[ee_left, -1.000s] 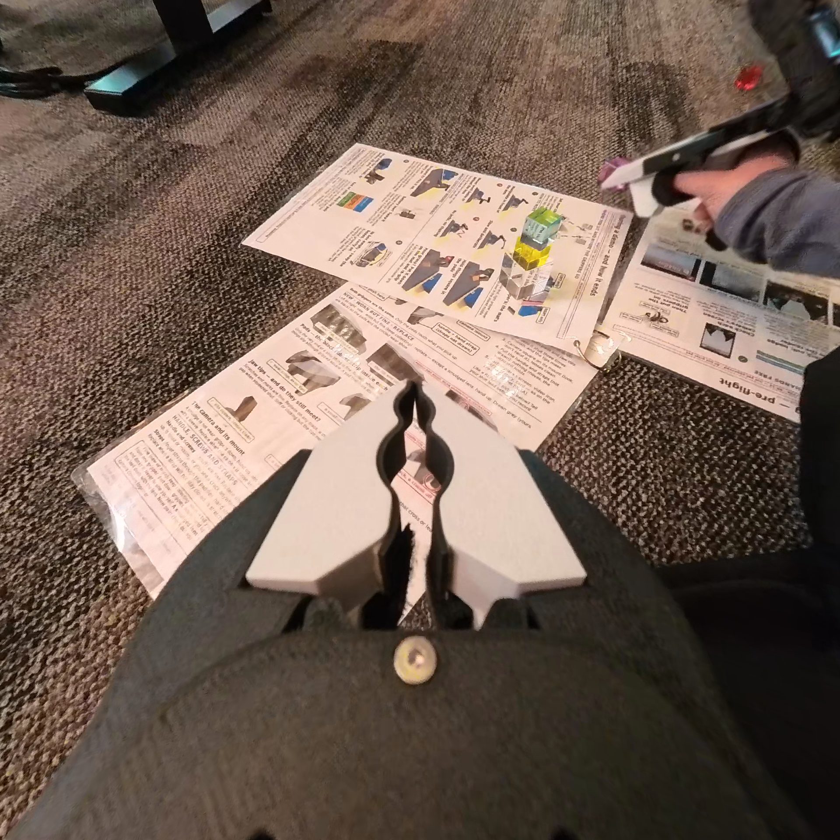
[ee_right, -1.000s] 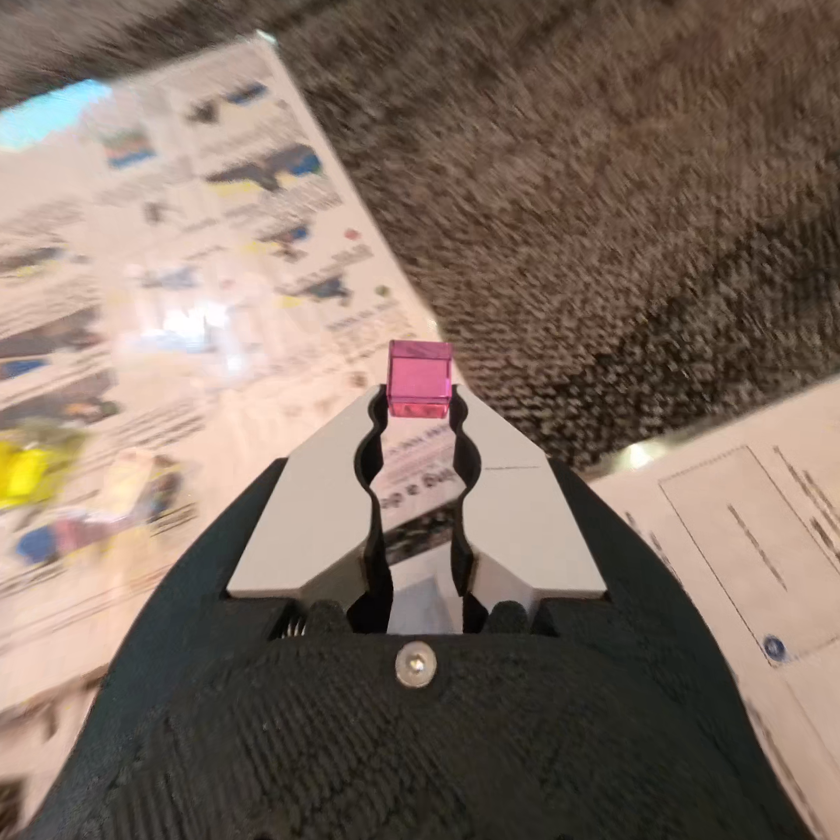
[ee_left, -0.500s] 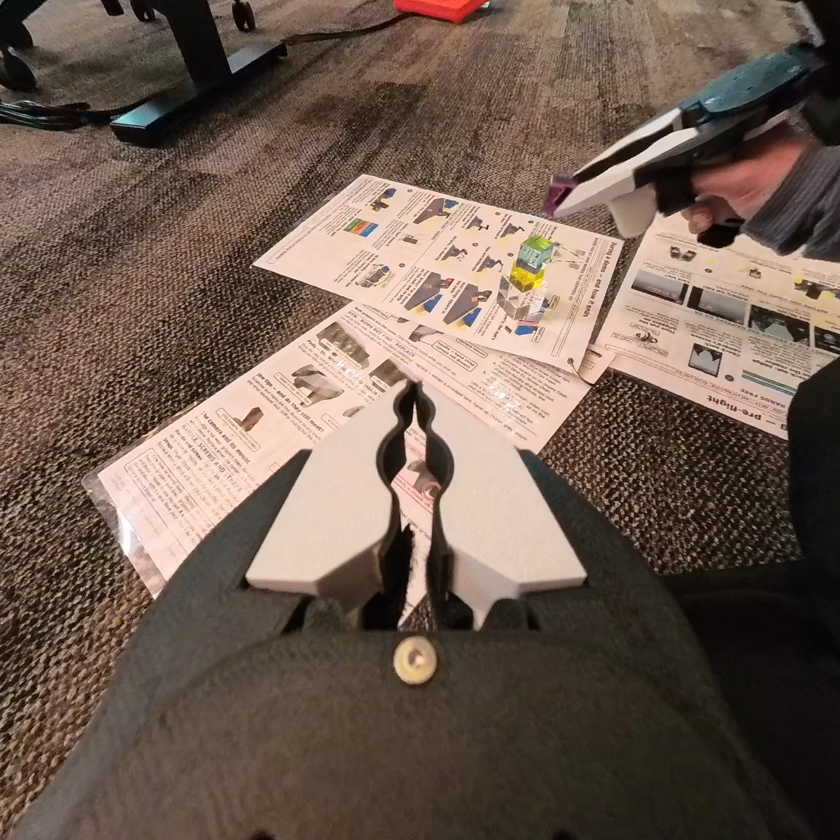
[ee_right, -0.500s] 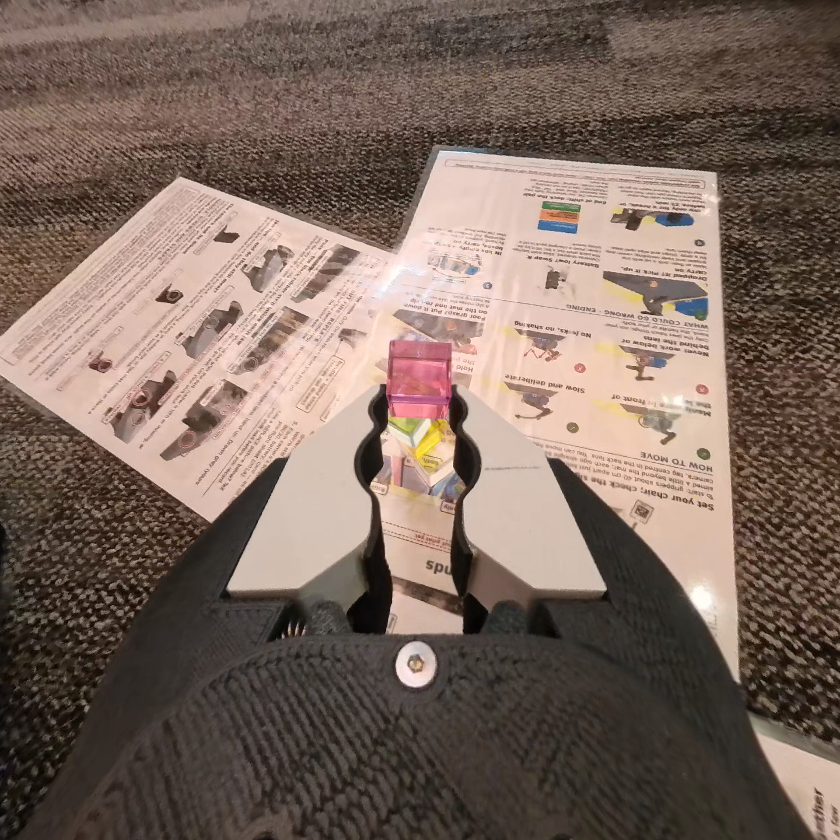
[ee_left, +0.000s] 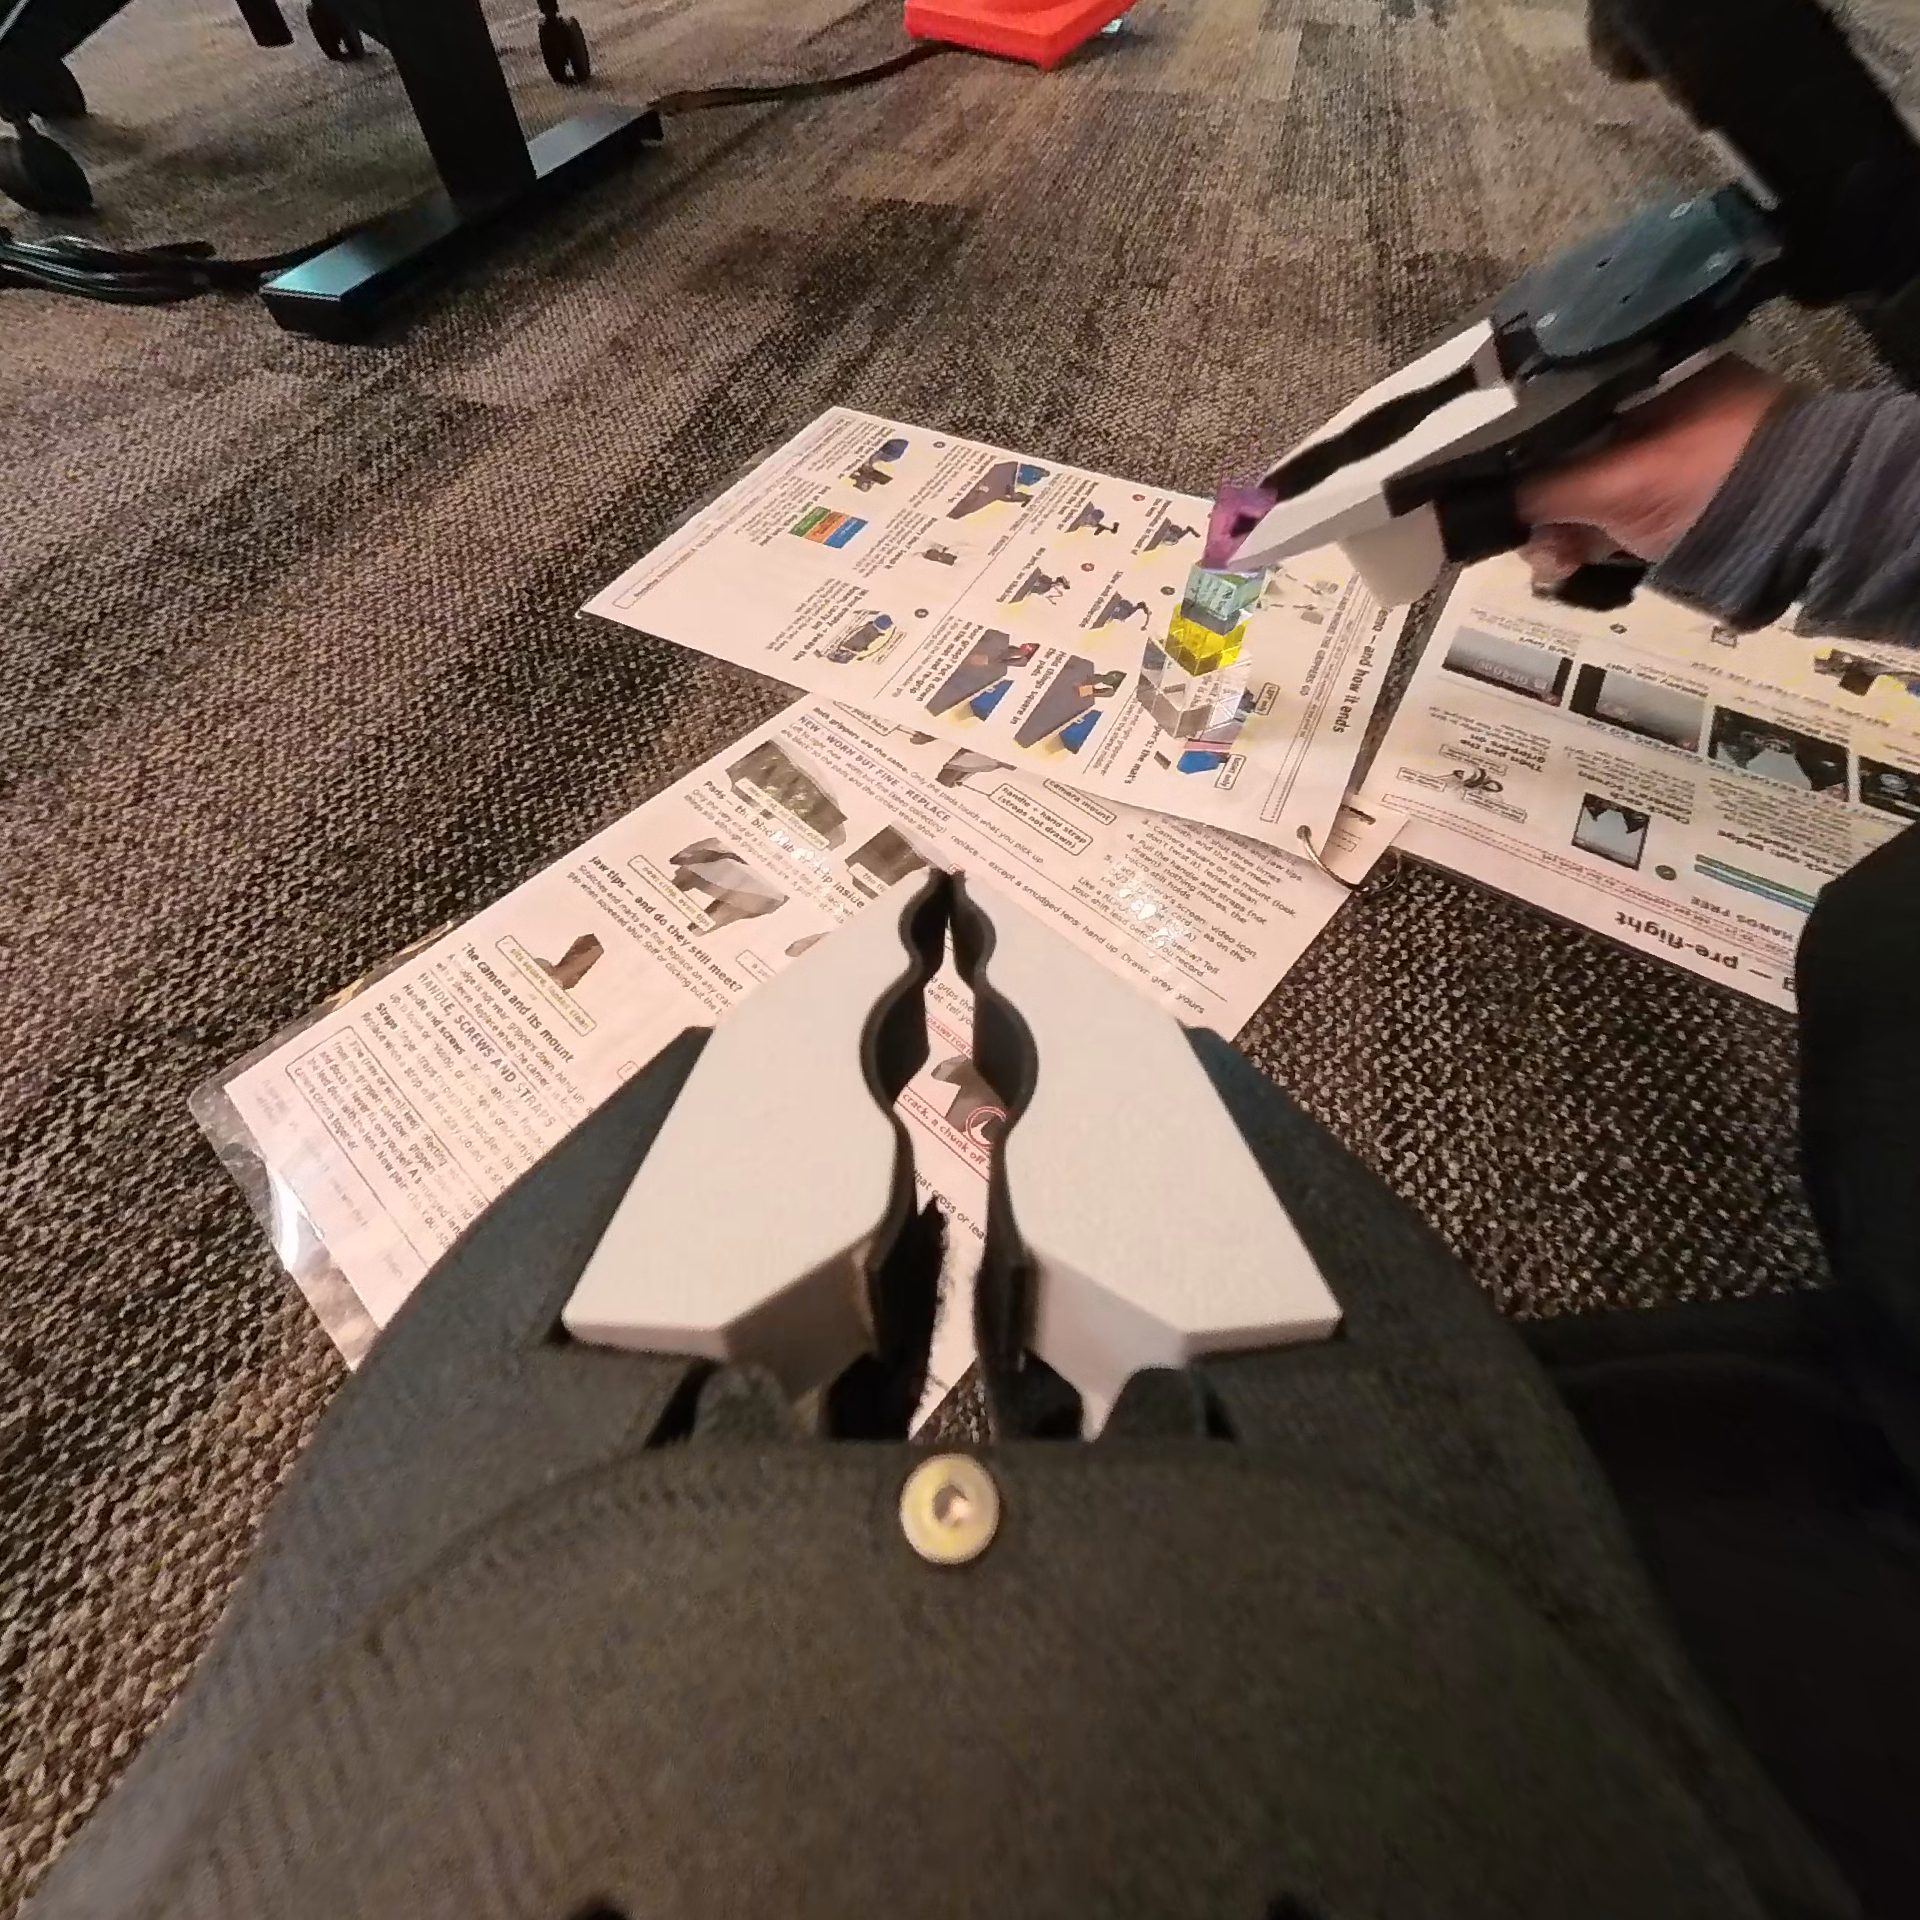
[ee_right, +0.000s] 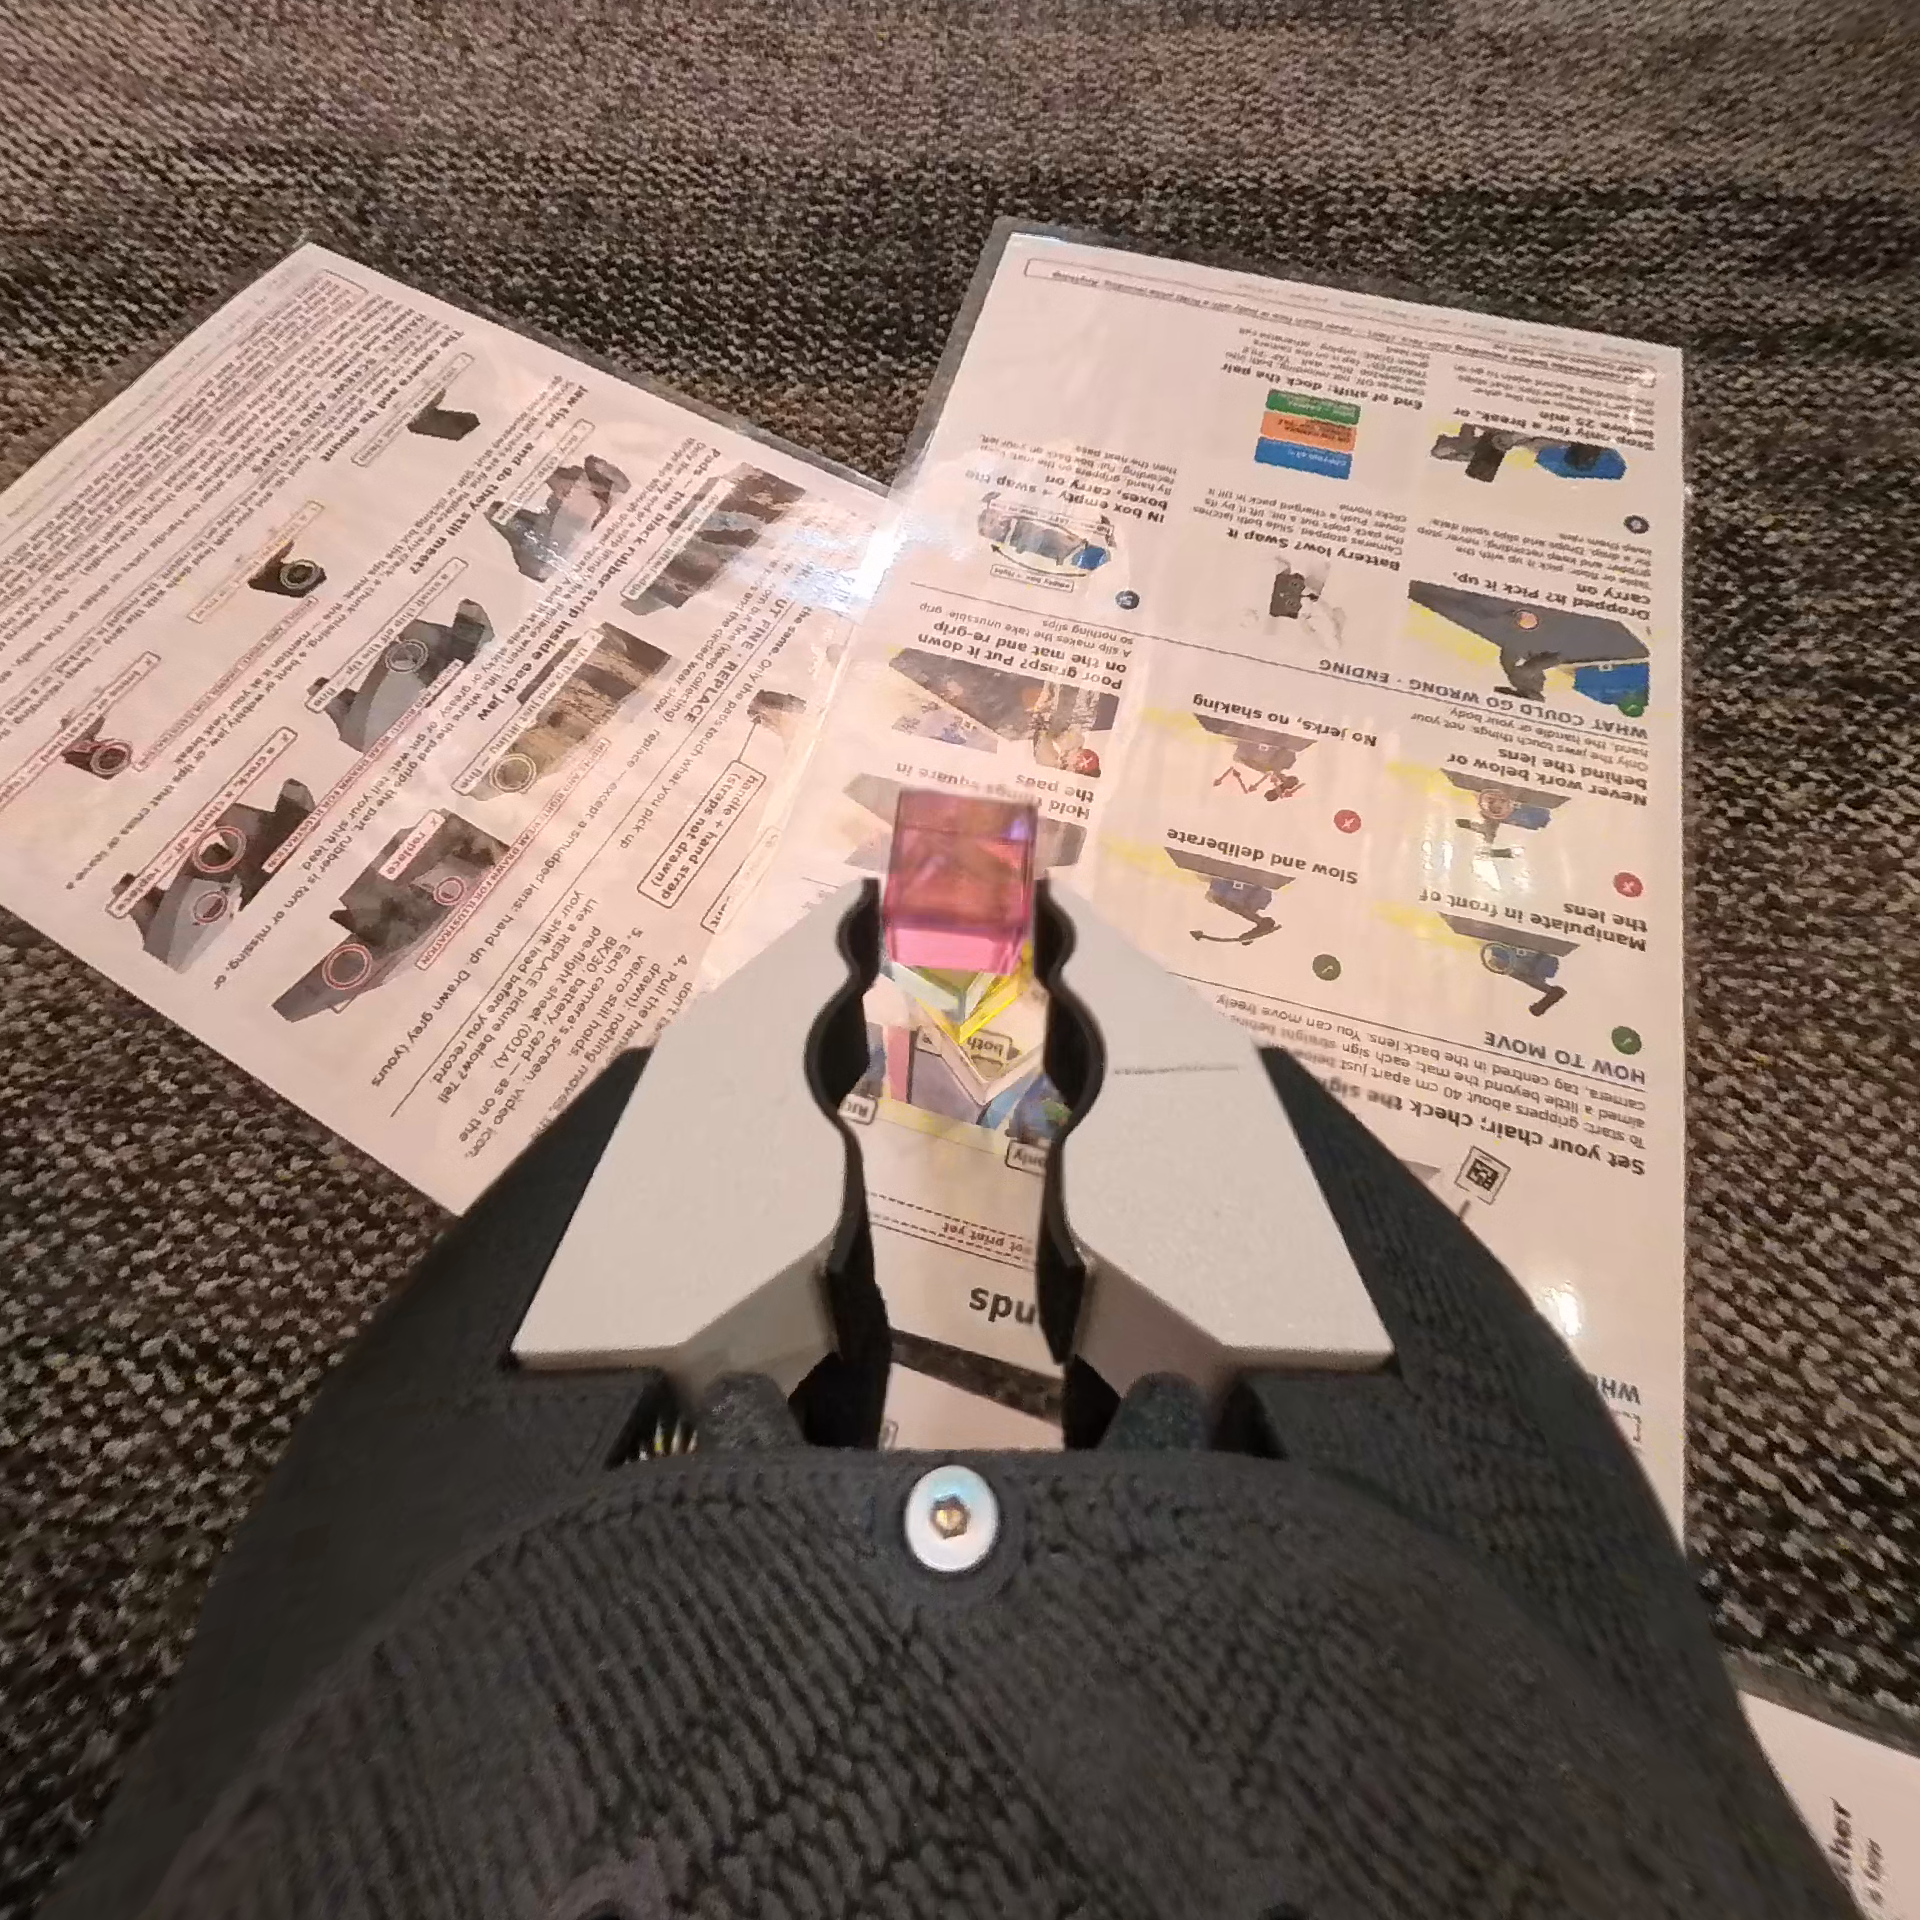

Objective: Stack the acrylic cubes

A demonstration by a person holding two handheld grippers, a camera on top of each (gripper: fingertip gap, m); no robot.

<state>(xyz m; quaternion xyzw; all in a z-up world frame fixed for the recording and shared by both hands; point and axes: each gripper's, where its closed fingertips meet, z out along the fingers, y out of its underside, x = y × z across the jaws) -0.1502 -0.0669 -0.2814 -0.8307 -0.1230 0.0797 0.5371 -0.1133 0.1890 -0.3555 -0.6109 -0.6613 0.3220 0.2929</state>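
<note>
The right gripper (ee_right: 958, 914) is clamped on a translucent pink cube (ee_right: 961, 883) at its fingertips, mid-frame; the cube's far edge is blurred. Below it, a stack of clear cubes (ee_left: 1205, 644) shows only in part between the fingers, on a laminated instruction sheet (ee_right: 1351, 727) on the carpet (ee_right: 312, 1247). The left gripper (ee_left: 948, 883), centre frame, has its fingers together on nothing, over another sheet (ee_left: 582, 997). A hand (ee_left: 1621, 520) is cut off at upper right.

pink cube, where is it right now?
Gripped at the right gripper fingertips, the pink cube sits just above the stack of clear cubes on the laminated sheet.
</note>
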